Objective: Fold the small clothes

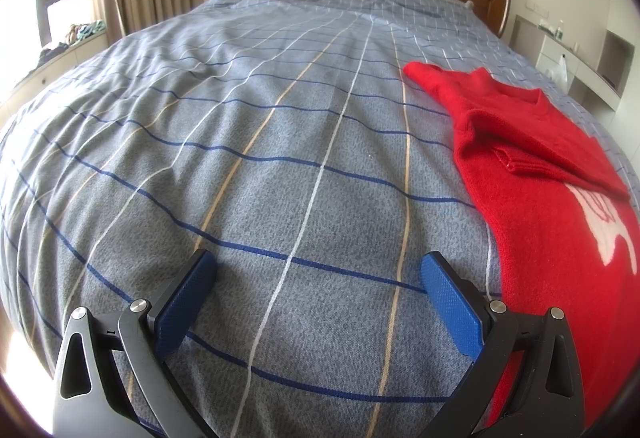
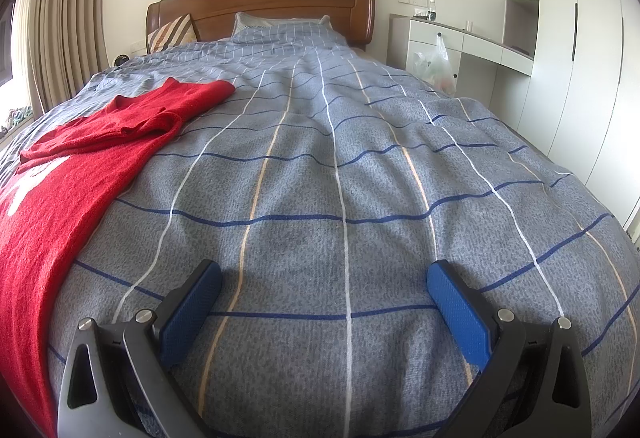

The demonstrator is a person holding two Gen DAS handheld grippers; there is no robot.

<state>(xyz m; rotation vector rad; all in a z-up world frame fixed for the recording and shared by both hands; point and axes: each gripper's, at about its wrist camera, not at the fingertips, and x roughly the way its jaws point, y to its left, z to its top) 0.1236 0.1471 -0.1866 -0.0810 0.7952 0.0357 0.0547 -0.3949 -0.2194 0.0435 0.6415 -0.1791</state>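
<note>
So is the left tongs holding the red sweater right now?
No, the left tongs are open and empty over the bedspread, with the red sweater lying beside them.

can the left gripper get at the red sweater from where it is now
Probably yes. The left gripper is open over bare bedspread, and the red sweater lies flat just beside its right finger, nothing between them.

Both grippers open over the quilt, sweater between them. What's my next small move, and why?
Probably bring the left gripper right, onto the red sweater's near edge. Its fingers are empty over bare quilt, the sweater lies only partly folded, and that edge is right beside it.
</note>
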